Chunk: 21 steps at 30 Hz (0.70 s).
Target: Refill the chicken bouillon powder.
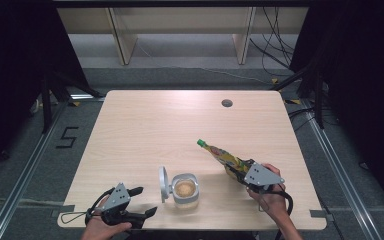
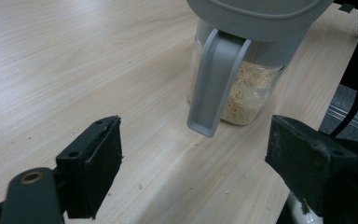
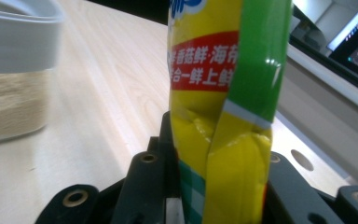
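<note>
Pouch (image 1: 223, 157) is pinched by right gripper (image 1: 240, 172), cap outward for pouring; left gripper (image 1: 142, 201) is held spread beside open jar (image 1: 185, 189).

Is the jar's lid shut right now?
No, in the high view the jar stands uncovered, its lid flipped up at its left side.

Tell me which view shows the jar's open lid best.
High view: the jar stands open, its round lid flipped up at its left. The left gripper view gives just the grey latch and rim; the right gripper view catches a corner of the rim.
</note>
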Each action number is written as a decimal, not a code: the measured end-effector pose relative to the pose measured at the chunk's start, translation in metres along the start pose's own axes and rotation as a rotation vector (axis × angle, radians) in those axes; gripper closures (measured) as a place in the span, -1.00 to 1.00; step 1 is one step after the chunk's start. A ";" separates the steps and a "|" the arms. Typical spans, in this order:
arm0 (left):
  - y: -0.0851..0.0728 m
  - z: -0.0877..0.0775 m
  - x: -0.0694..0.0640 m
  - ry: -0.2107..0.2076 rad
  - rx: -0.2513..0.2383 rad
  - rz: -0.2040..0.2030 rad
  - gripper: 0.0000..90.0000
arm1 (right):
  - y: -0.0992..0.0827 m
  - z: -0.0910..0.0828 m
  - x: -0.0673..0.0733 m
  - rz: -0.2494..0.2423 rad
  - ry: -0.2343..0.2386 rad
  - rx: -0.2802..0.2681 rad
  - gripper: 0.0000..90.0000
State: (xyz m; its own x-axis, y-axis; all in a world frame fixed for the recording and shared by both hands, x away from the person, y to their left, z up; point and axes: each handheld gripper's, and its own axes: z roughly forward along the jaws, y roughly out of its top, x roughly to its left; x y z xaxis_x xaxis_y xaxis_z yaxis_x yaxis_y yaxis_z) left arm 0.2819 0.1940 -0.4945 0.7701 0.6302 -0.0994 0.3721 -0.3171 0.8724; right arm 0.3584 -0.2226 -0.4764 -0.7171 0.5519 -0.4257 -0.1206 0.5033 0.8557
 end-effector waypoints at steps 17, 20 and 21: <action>0.001 -0.003 0.000 0.003 -0.017 0.010 -0.60 | -0.027 0.006 -0.021 0.301 -0.047 -0.066 0.64; 0.000 -0.002 -0.001 -0.001 -0.011 -0.017 -0.60 | -0.030 0.002 -0.020 0.277 -0.035 -0.042 0.63; 0.000 -0.002 -0.001 0.000 -0.011 -0.007 -0.60 | -0.031 0.001 -0.019 0.298 -0.060 -0.046 0.62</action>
State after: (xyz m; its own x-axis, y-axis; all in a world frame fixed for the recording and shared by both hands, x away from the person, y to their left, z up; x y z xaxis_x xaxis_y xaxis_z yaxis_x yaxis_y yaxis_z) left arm 0.2802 0.1943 -0.4934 0.7672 0.6326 -0.1056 0.3718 -0.3045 0.8769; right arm 0.3766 -0.2478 -0.4952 -0.6841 0.7093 -0.1697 0.0566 0.2836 0.9573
